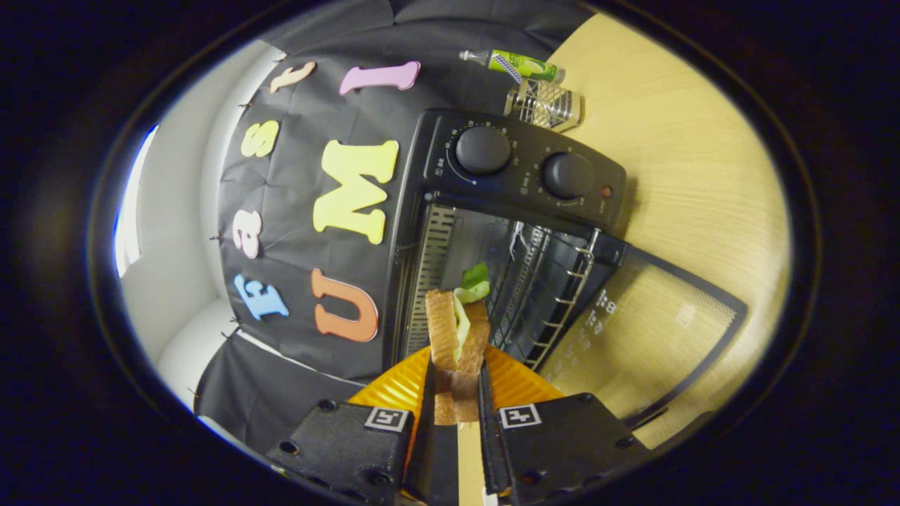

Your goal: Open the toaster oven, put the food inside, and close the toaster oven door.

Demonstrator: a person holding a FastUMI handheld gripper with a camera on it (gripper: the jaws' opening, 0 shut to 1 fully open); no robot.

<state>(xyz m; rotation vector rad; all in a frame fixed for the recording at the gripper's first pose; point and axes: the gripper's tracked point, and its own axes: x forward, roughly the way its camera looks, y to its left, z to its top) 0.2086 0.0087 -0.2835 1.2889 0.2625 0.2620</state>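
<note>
Both fingers of the gripper (455, 393) clamp the sandwich (457, 334), hiding its lower end; its long axis points toward the open oven (506, 232), probably above the plate (394, 386).

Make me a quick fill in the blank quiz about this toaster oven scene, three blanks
1. The tongs are shut on a ____.
2. The toaster oven door is ____.
3. Under the held food lies an orange ____.
Missing words: sandwich; open; plate.
</note>
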